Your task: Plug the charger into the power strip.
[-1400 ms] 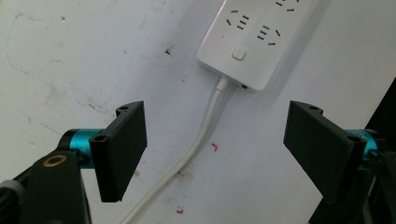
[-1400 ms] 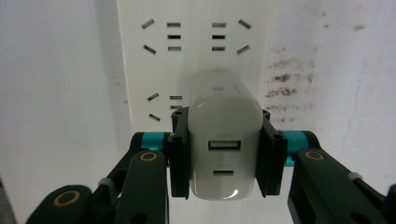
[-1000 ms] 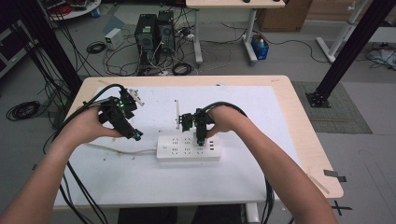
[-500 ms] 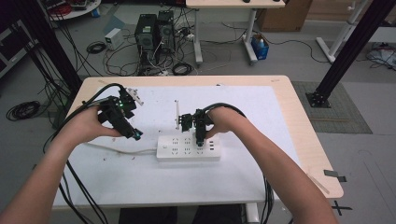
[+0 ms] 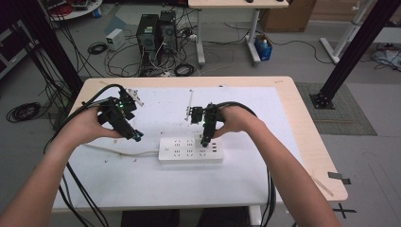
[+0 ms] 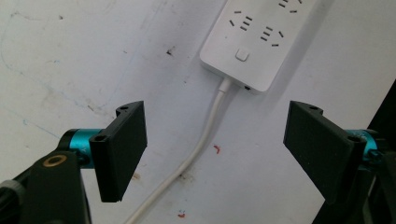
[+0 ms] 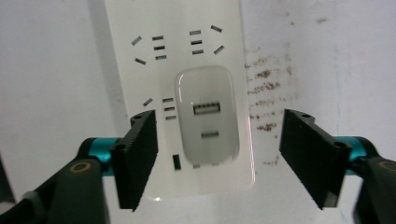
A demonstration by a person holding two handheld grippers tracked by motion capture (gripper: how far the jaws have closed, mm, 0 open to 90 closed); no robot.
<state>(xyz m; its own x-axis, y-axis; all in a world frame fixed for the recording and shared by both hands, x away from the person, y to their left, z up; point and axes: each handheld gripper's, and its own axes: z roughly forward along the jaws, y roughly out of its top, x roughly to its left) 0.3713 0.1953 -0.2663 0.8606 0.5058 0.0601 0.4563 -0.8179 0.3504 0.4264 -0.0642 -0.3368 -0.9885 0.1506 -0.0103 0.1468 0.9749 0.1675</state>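
The white power strip [image 5: 190, 149] lies flat near the middle of the desk [image 5: 302, 123], its cord [image 6: 201, 144] trailing off toward the left hand-held gripper [image 5: 135, 136], and a small white charger [image 7: 208, 114] sits plugged into the sockets at its right end. The right hand-held gripper [image 7: 217, 156] hangs just above that charger, pointing down; its jaws have just been opening and now stand wide apart on either side of it, touching nothing, which reads as a release after seating the plug. The left hand-held gripper [image 6: 215, 147] hovers over the bare desk beside the strip's switch end, jaws also spread and empty, seemingly placed to steady the strip if it slid. The charger is a rounded block, glossy, with two ports on its upward face, one wide and one narrow; it looks pressed fully home, flush on the strip, with no gap that I can make out.
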